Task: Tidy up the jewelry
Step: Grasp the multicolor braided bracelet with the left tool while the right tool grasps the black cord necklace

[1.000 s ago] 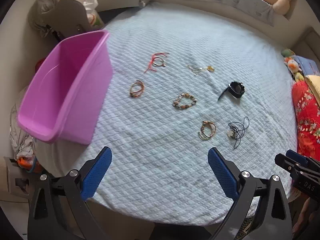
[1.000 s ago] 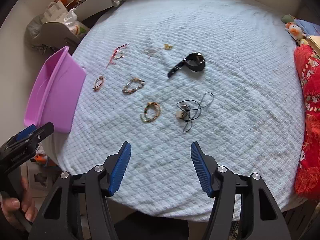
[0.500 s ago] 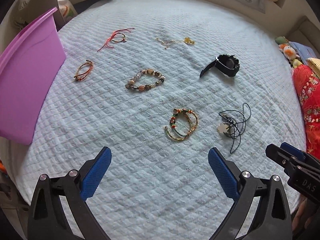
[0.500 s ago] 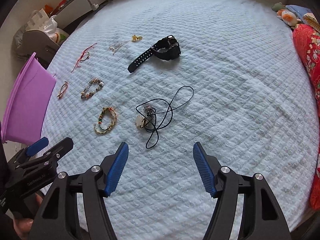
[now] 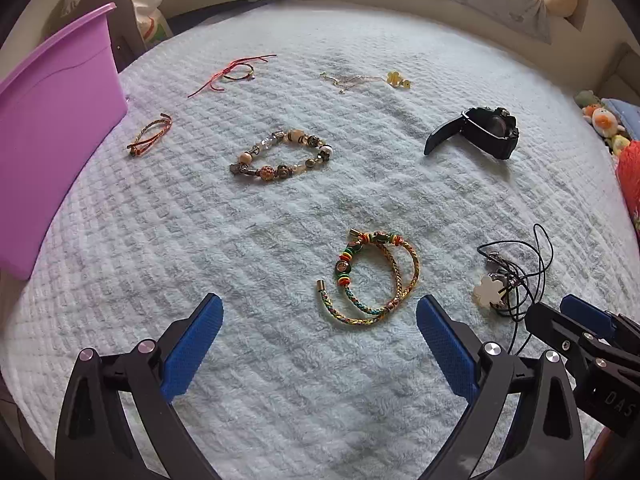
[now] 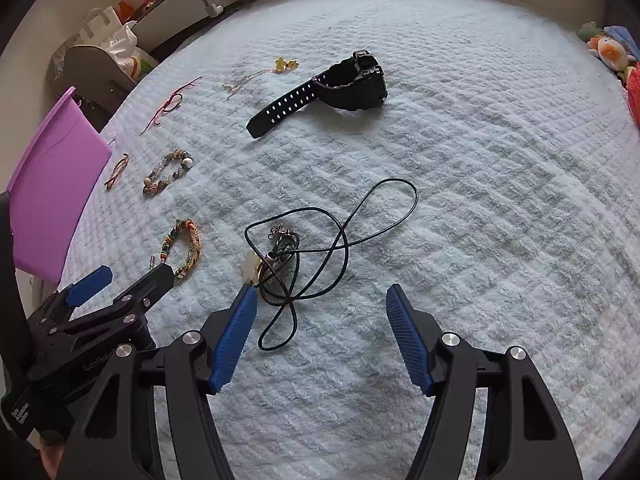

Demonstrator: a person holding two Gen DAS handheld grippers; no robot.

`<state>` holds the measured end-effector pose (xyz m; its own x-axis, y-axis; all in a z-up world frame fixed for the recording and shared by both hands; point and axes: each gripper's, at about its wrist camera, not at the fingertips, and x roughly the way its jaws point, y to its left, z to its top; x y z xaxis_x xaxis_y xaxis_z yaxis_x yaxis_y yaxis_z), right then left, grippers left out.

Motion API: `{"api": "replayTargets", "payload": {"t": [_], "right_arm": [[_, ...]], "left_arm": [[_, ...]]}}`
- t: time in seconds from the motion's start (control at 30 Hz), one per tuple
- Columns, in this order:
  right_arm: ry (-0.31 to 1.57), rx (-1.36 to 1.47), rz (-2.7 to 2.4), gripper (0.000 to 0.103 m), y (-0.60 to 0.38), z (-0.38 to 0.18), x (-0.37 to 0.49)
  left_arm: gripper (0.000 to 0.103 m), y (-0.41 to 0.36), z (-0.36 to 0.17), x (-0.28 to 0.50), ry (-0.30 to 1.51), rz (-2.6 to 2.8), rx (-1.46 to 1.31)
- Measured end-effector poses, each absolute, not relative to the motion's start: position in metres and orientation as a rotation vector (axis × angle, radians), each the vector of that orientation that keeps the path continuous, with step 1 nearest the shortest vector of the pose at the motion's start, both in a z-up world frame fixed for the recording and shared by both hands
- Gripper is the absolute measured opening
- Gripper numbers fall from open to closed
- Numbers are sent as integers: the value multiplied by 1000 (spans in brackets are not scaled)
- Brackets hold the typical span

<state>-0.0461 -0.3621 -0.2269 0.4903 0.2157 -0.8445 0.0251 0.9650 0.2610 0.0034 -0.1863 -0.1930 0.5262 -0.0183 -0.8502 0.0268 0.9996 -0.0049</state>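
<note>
Jewelry lies spread on a pale blue quilted bed (image 5: pixel 280 360). My left gripper (image 5: pixel 318 320) is open just short of a braided multicolour bracelet (image 5: pixel 376 276). My right gripper (image 6: pixel 320 312) is open over a black cord necklace (image 6: pixel 320 248) with a white flower pendant (image 5: pixel 488 294). Farther off lie a beaded bracelet (image 5: pixel 282 156), a black watch (image 6: pixel 340 88), a thin orange bracelet (image 5: pixel 150 140), a red string bracelet (image 5: pixel 234 74) and a gold chain with a yellow charm (image 5: pixel 368 79). A purple bin (image 5: pixel 44 120) stands at the left edge.
The bed's far edge meets a low wall with a pillow and plush toys (image 5: pixel 600 116) at the right. A grey chair and a plastic bag (image 6: pixel 112 56) stand beyond the bin. A red patterned cloth (image 5: pixel 628 176) lies at the right edge.
Both grippers have moved forward and lower over the bed, closing in on the braided bracelet and the cord necklace. Both stay open. The jewelry has not moved.
</note>
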Motion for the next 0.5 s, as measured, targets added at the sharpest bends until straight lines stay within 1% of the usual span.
{"api": "replayTargets", "payload": {"t": [0.5], "right_arm": [[1043, 197, 126, 64, -350, -240, -27]], "left_arm": [[96, -190, -213, 19, 1017, 0, 16]]}}
